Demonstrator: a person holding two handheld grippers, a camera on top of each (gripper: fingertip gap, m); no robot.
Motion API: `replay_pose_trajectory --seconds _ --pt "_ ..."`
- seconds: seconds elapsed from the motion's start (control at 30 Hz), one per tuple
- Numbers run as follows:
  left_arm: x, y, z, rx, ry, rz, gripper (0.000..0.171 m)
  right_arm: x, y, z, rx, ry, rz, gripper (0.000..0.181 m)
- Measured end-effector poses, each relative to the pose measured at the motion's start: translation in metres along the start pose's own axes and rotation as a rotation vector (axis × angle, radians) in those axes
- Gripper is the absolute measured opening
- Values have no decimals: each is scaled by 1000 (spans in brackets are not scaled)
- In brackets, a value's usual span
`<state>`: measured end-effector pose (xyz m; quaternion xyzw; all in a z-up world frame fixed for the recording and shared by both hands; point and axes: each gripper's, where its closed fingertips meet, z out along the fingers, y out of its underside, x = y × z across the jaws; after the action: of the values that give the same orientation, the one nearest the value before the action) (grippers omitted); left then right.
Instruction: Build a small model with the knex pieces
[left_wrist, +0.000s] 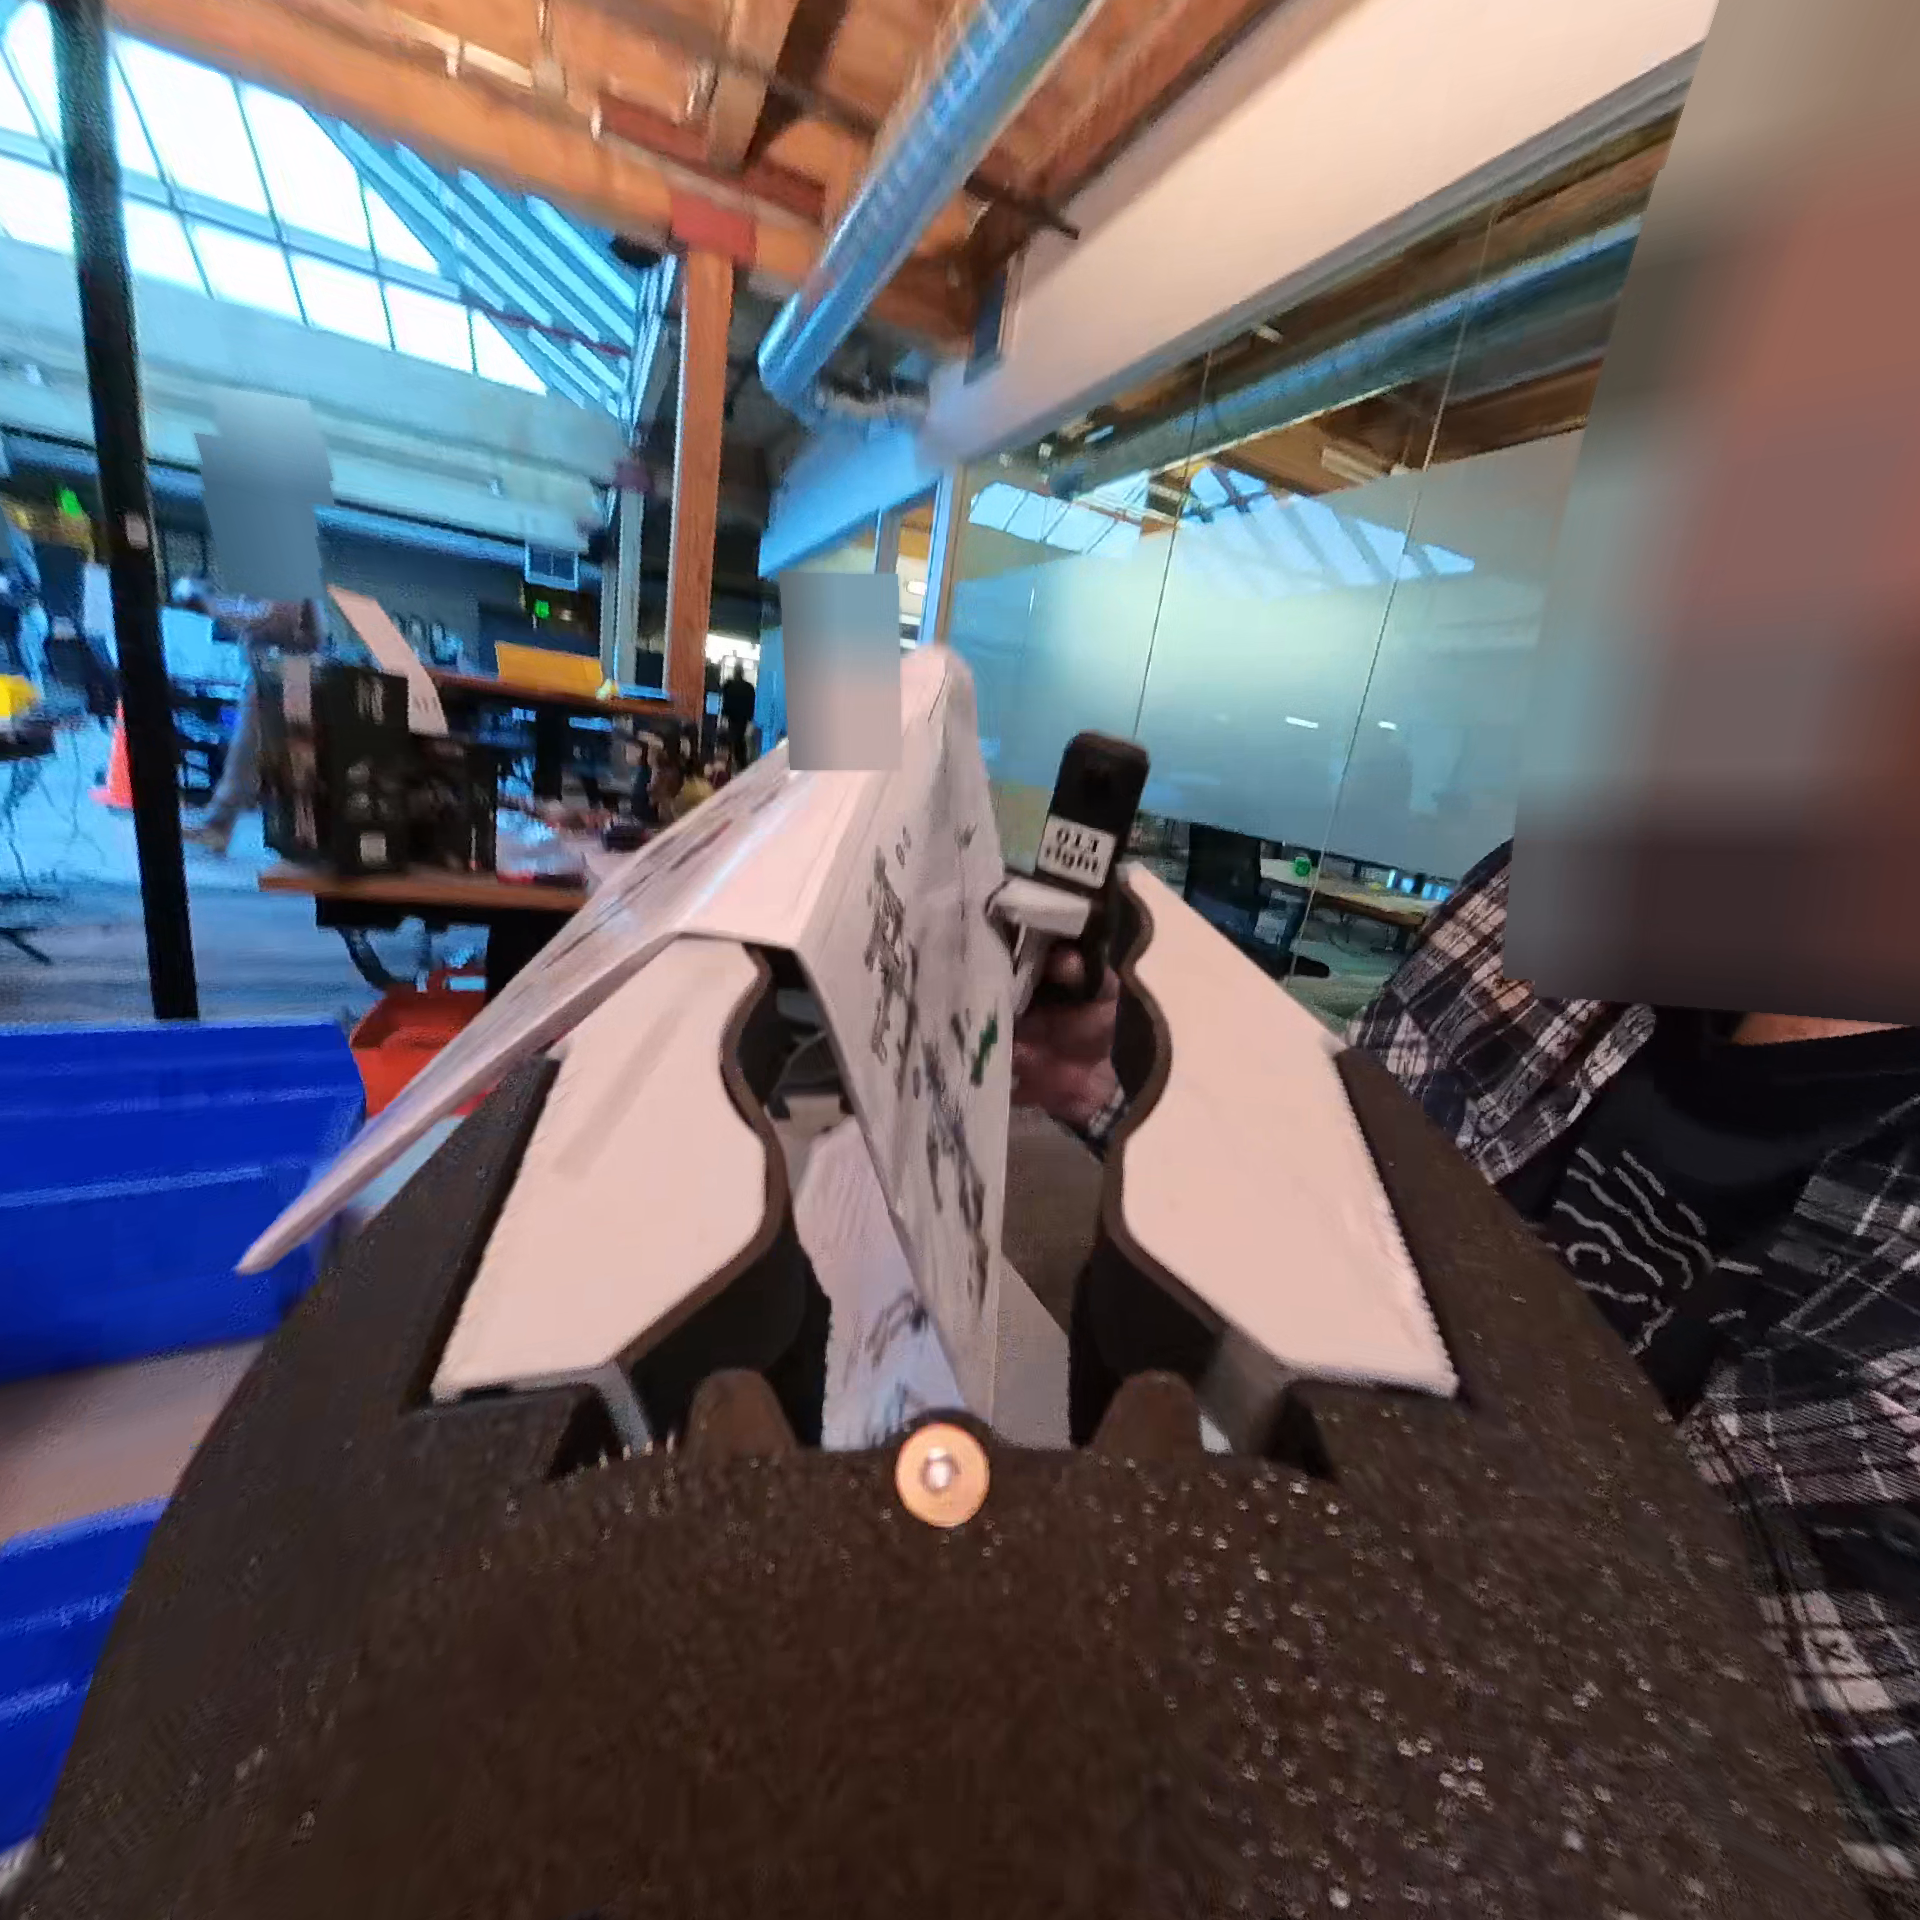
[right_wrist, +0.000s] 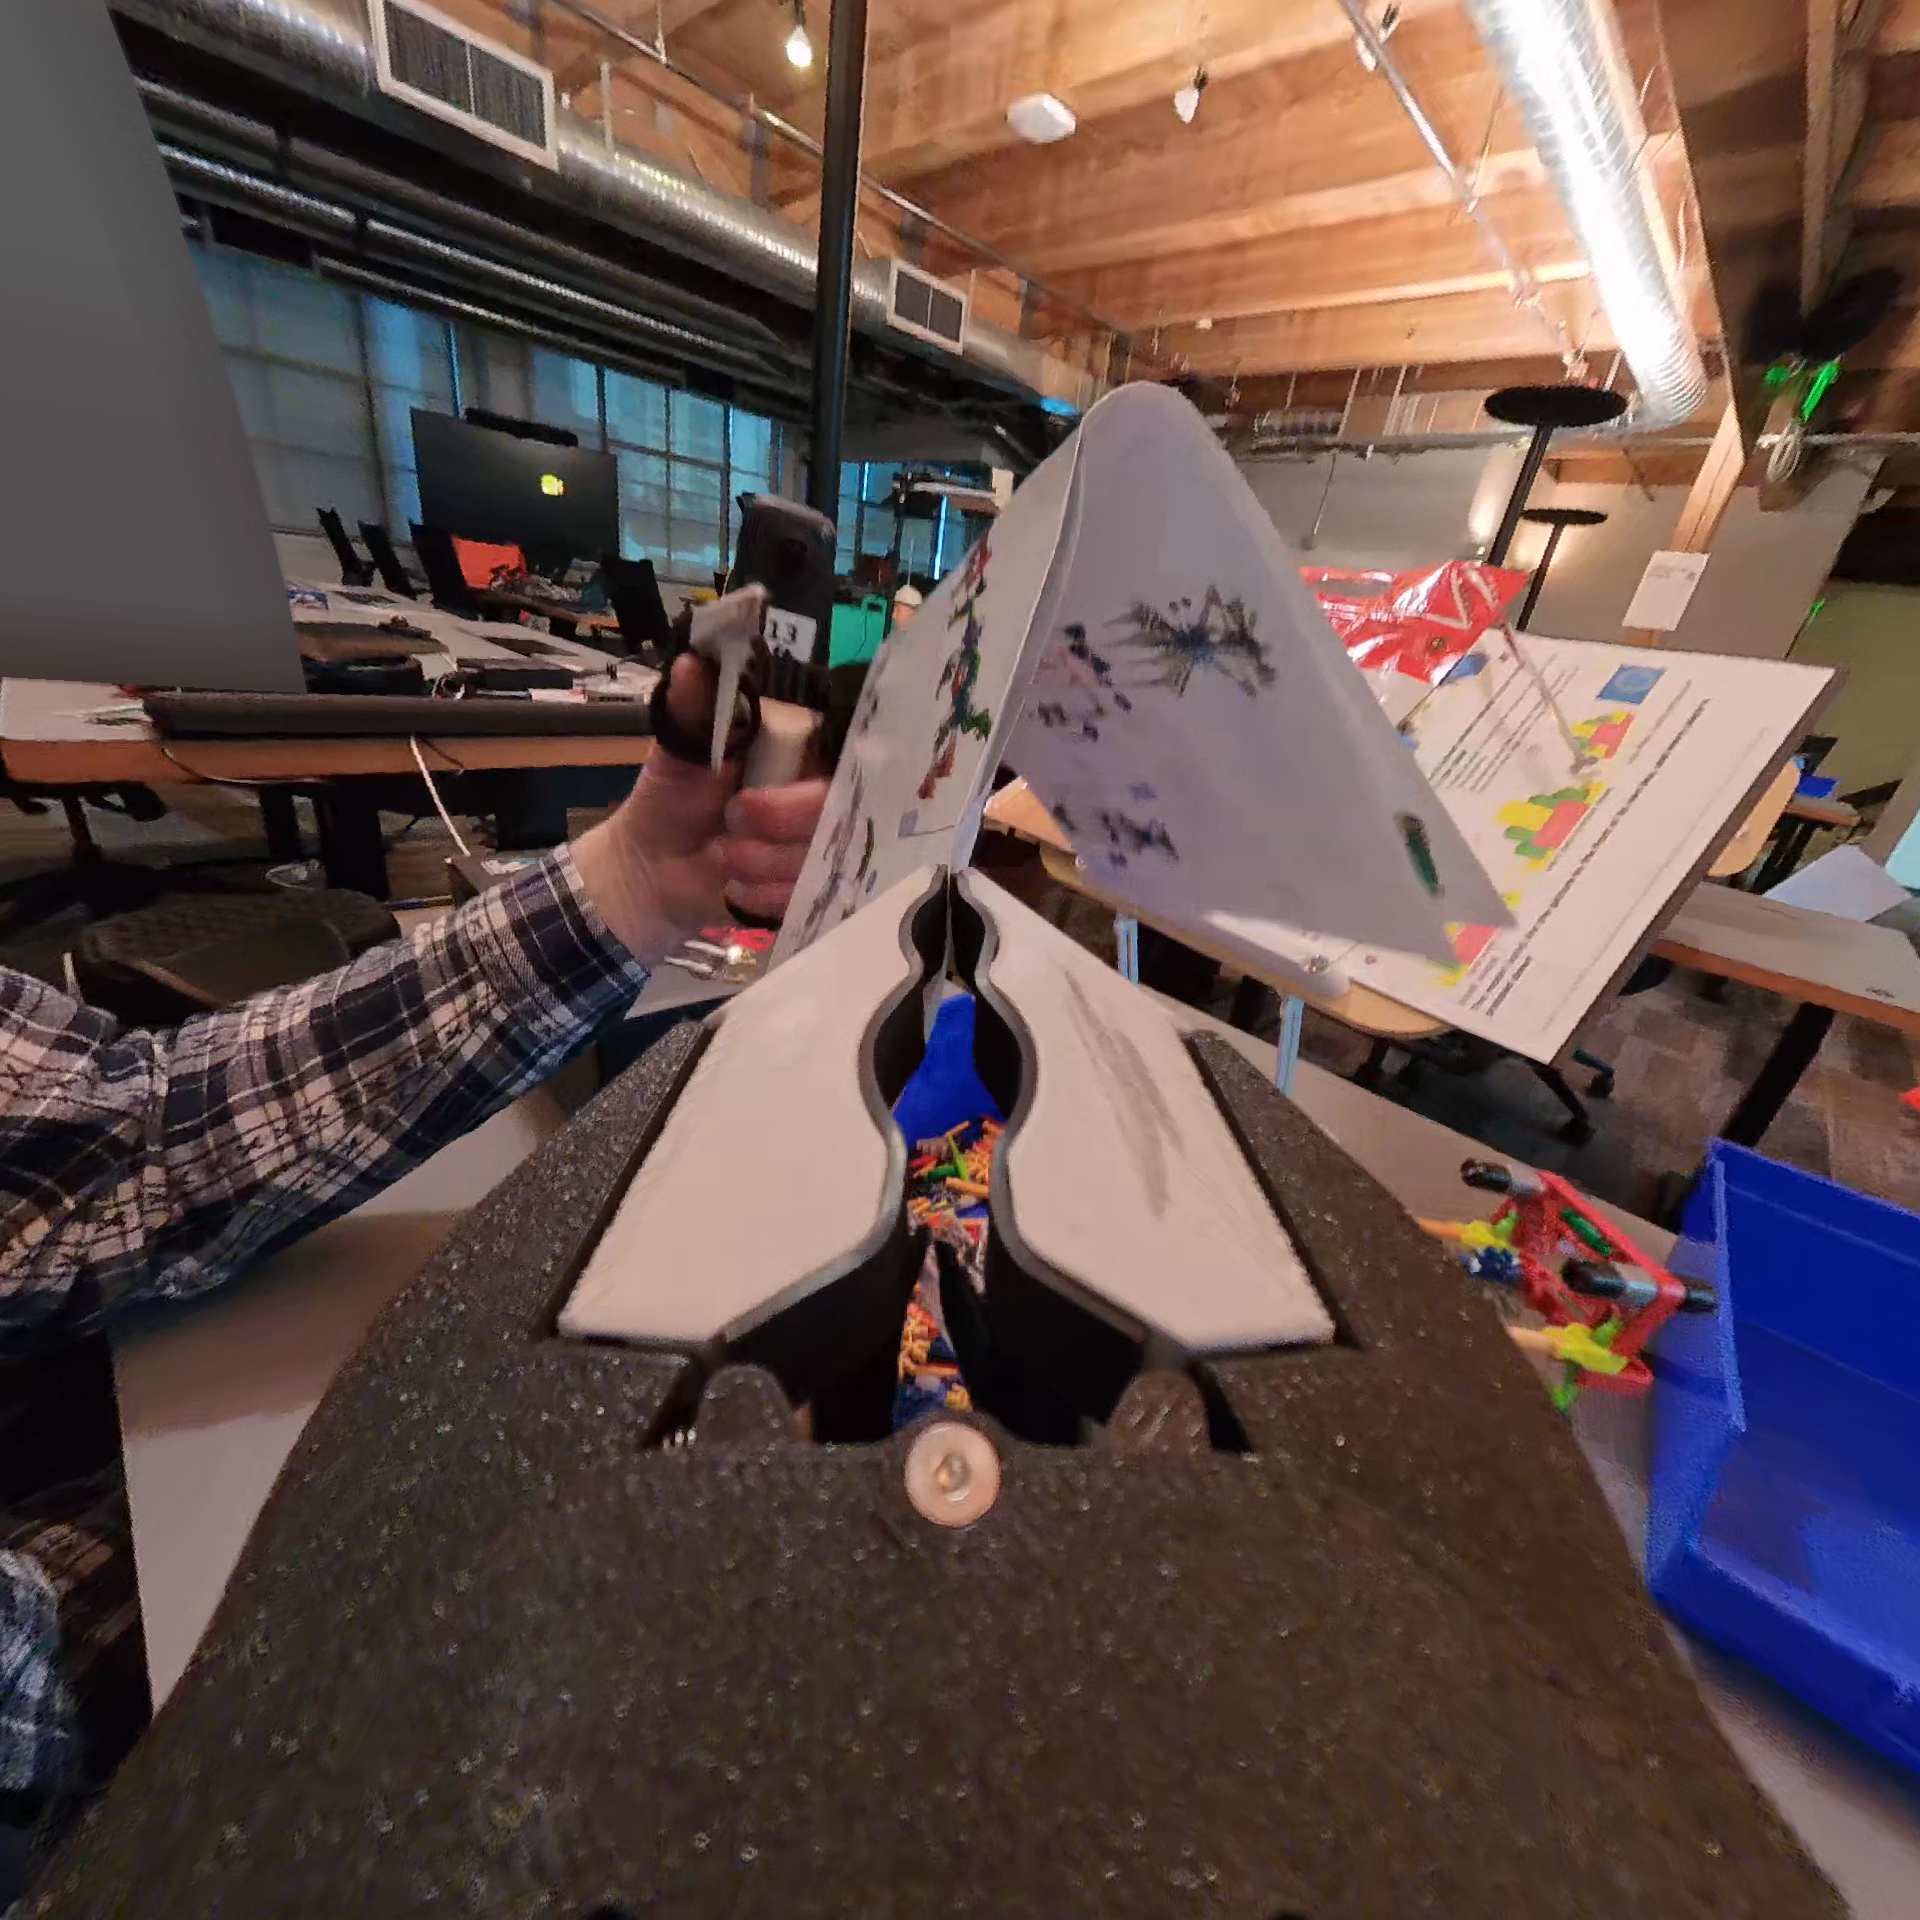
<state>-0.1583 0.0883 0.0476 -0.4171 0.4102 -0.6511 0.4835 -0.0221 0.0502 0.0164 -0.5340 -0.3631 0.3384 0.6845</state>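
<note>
Looking along the left gripper (left_wrist: 940, 966), the fingers stand apart with a white printed booklet (left_wrist: 914, 997) rising between them. It leans toward the left finger (left_wrist: 623, 1143), and one leaf drapes over that finger's tip and hangs down to the left; whether the right finger (left_wrist: 1247, 1122) touches the paper I cannot tell. The pages carry dark and green printed figures, smeared by motion blur. Beyond the booklet the other gripper's black handle (left_wrist: 1091, 831), held in a hand (left_wrist: 1060, 1049), is partly covered by the paper. A blue bin (left_wrist: 156, 1174) is cut off by the left edge, and a person's plaid shirt (left_wrist: 1714, 1195) fills the right side.

In the right wrist view, the right gripper (right_wrist: 951, 883) has its fingertips pressed together on the booklet's (right_wrist: 1164, 665) lower edge, pinching it. The pages arch up and fold over to the right, showing coloured model drawings, blurred. The booklet hides part of the left gripper's handle (right_wrist: 779, 623) and the hand (right_wrist: 707, 831) around it. Through the gap in the fingers small coloured building pieces (right_wrist: 951, 1174) show, mostly concealed. A red toy model (right_wrist: 1558, 1268) sits on the table (right_wrist: 312, 1351) beside a blue bin (right_wrist: 1808, 1455) at the right edge.
</note>
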Motion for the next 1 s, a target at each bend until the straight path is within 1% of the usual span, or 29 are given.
replay_pose_trajectory --seconds 0.17,0.23,0.33,0.37,0.43,0.47,0.5,0.63,0.67,0.7,0.73,0.77,0.8,0.83,0.9,1.0 --pt "13 -15 -4 68 4 127 54 -9 21 -3 -48 -44 41 0" --pt "13 -15 -5 60 -6 144 50 -15 29 -4 -66 -69 49 0" --pt "9 -17 -7 75 -29 151 50 -25 42 -4 -105 -109 44 0" --pt "8 -17 -7 81 -31 150 46 -27 46 -4 -120 -115 44 0" --pt "1 -16 -7 68 -76 166 33 -33 54 -3 -147 -129 48 0" --pt "-4 -14 -7 53 -111 176 19 -36 58 -3 -160 -139 48 0" --pt "-7 -13 -6 43 -131 186 11 -39 61 -3 -170 -152 53 0" --pt "4 -8 0 24 -82 235 0 -53 80 -1 -239 -210 77 1" --pt "7 -6 1 13 -66 246 0 -55 83 -1 -245 -216 88 6" --pt "9 -5 1 2 -60 248 0 -56 82 -1 -234 -224 106 17" --pt "14 -5 1 1 -38 262 0 -57 78 -2 -210 -238 138 33" --pt "23 -4 1 2 3 279 0 -57 74 -4 -180 -257 187 45" --pt "31 -2 4 -1 40 294 0 -54 69 -5 -146 -272 247 57" --pt "38 2 5 -21 76 306 0 -49 63 -6 -107 -281 307 64" --pt "52 13 9 -76 141 333 0 -36 52 -9 -34 -266 386 69" --pt "63 22 16 -118 191 350 0 -33 42 -13 -4 -291 433 71"
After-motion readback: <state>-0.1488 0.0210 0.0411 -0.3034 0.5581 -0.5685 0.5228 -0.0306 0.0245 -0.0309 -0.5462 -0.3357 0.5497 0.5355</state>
